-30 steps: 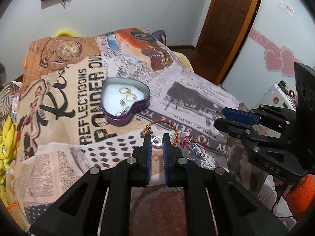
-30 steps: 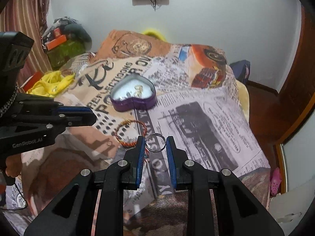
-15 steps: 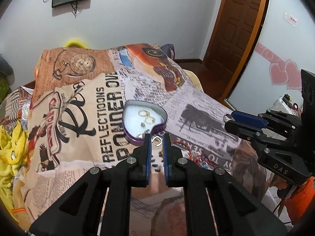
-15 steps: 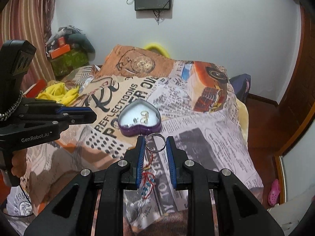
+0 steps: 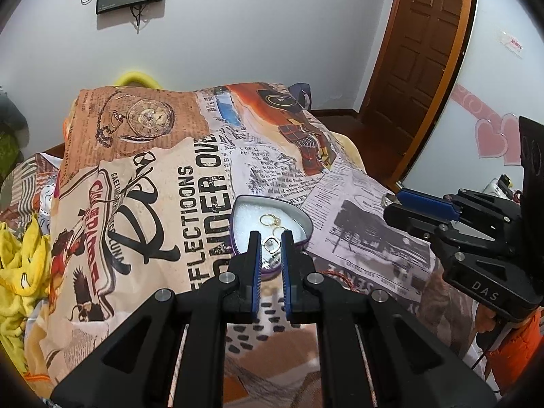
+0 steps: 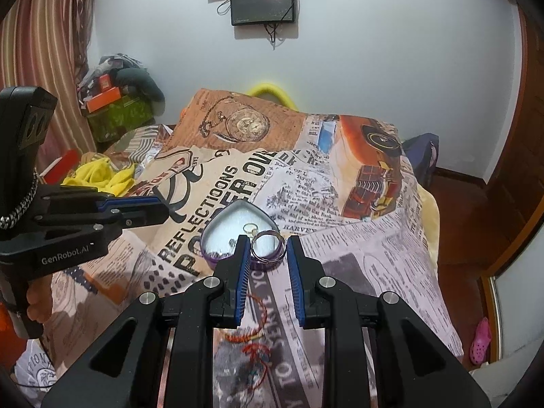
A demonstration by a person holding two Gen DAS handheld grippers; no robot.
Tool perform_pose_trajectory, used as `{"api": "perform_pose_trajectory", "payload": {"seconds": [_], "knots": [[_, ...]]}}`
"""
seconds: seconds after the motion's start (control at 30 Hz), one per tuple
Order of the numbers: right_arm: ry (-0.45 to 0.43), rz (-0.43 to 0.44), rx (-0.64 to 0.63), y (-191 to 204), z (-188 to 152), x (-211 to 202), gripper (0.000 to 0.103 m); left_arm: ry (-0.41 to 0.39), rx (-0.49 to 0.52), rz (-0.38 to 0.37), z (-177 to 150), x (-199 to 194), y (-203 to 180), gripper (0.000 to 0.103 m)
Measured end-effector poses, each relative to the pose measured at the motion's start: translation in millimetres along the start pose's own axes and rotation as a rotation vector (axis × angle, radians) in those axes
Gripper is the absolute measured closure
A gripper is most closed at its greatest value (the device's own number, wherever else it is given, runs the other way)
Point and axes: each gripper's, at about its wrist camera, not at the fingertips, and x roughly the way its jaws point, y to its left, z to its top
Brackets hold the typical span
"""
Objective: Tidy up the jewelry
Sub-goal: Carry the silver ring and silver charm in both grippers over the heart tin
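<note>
A purple heart-shaped tin (image 5: 302,219) (image 6: 207,238) sits on the printed bedspread with gold rings (image 5: 272,220) inside. My left gripper (image 5: 271,244) is shut on a small silver ring (image 5: 271,244) and holds it over the tin's near edge. My right gripper (image 6: 267,246) is shut on a large silver ring (image 6: 267,245), held just above the tin's near side. The right gripper also shows at the right of the left wrist view (image 5: 391,204), and the left gripper at the left of the right wrist view (image 6: 163,209).
An orange wire bracelet (image 6: 253,319) and a red-and-blue beaded piece (image 6: 258,360) lie on the bedspread (image 5: 163,204) in front of the tin. Yellow cloth (image 5: 17,265) lies left. A door (image 5: 425,51) stands at the right.
Both grippers rose from the bedspread and moved forward toward the tin, each keeping its ring. The tin now lies right at both sets of fingertips.
</note>
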Motion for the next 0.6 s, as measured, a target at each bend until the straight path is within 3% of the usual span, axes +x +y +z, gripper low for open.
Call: {"api": "perform_pose_trajectory", "payload": {"seconds": [0.6], "knots": [[0.072,0.028,-0.023,-4,12,61,0.083,0.043,-0.008,-0.027,15,49,15,0.094]]}}
